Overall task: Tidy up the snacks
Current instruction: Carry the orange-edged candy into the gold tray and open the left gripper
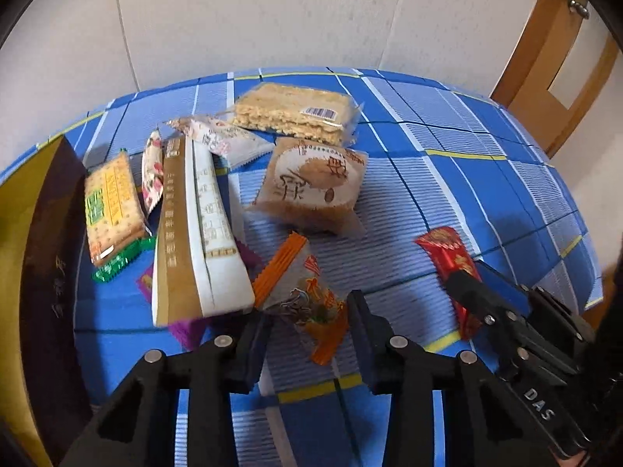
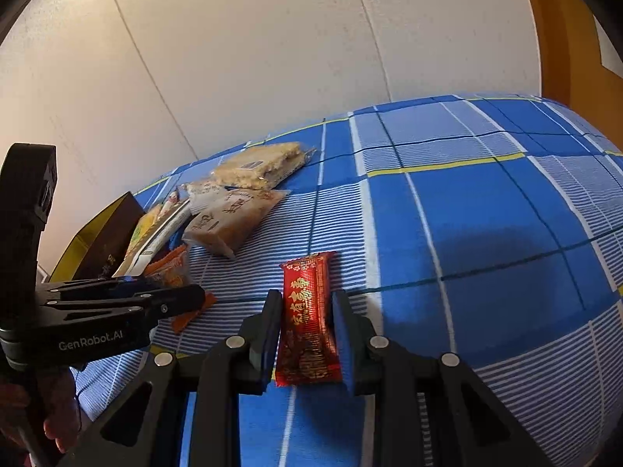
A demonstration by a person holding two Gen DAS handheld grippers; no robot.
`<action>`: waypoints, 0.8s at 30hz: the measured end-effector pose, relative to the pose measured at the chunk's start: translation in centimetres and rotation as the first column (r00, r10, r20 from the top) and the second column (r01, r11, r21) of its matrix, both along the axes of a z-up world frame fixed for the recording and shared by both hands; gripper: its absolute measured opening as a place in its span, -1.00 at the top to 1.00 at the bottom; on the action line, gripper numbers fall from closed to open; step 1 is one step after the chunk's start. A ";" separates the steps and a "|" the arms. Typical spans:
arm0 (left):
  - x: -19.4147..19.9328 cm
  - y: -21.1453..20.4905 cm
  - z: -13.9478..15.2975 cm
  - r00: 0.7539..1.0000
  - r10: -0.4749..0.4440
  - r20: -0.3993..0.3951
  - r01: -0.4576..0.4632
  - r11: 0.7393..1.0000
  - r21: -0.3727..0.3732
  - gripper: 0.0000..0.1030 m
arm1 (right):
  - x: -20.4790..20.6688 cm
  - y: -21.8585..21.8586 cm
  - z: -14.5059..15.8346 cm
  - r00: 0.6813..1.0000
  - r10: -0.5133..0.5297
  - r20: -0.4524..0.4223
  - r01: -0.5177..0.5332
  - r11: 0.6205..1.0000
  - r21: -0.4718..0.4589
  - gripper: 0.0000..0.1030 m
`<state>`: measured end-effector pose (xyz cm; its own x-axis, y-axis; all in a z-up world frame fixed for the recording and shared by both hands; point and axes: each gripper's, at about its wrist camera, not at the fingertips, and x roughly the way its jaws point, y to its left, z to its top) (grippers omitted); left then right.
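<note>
On the blue checked cloth point(image 1: 447, 179) lies an orange-edged snack packet point(image 1: 300, 292), lengthwise between my left gripper's point(image 1: 309, 311) pads, which touch both of its sides. In the right wrist view the left gripper point(image 2: 200, 299) comes in from the left with the orange-edged packet point(image 2: 187, 313) at its tip. My right gripper point(image 2: 307, 299) is shut on a red snack bar point(image 2: 307, 319) with gold print, held lengthwise just over the cloth. The left wrist view shows the right gripper point(image 1: 467, 292) and the red bar point(image 1: 447, 257) at the right.
A dark brown and gold box point(image 1: 46, 253) stands at the far left. Beside it lie a yellow-green cracker pack point(image 1: 111, 210), a white and gold carton point(image 1: 198, 233), a beige rice-cake pack point(image 1: 311, 179), a clear crispy-cake pack point(image 1: 292, 113) and purple wrappers point(image 1: 187, 330). A hand point(image 2: 58, 420) grips the left tool.
</note>
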<state>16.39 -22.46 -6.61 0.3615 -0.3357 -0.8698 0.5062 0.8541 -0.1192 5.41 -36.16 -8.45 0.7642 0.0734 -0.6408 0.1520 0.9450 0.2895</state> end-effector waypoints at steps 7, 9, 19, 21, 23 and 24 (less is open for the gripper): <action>-2.4 1.1 -0.1 0.999 -0.039 0.032 0.039 0.999 -0.001 0.26 | 0.3 1.3 0.1 0.999 0.046 0.005 -0.046 0.998 -0.039 0.49; -3.1 1.4 -0.1 0.998 -0.049 0.041 0.049 0.999 -0.002 0.26 | 0.4 1.4 0.1 0.999 0.051 0.005 -0.051 0.998 -0.034 0.49; -5.4 3.5 1.4 0.996 -0.078 0.042 0.081 0.993 -0.087 0.27 | 0.5 1.6 -0.1 0.999 0.050 0.004 -0.049 0.998 -0.043 0.49; -5.8 4.0 2.1 0.995 -0.084 0.059 0.089 0.991 -0.095 0.27 | 0.6 1.7 -0.1 0.999 0.050 0.004 -0.049 0.998 -0.045 0.49; -6.0 4.5 2.6 0.994 -0.086 0.068 0.093 0.990 -0.106 0.27 | 0.6 1.7 -0.1 0.999 0.049 0.003 -0.049 0.998 -0.047 0.49; -6.1 4.8 3.0 0.994 -0.085 0.073 0.093 0.989 -0.115 0.27 | 0.6 1.7 -0.1 0.999 0.049 0.003 -0.048 0.998 -0.047 0.49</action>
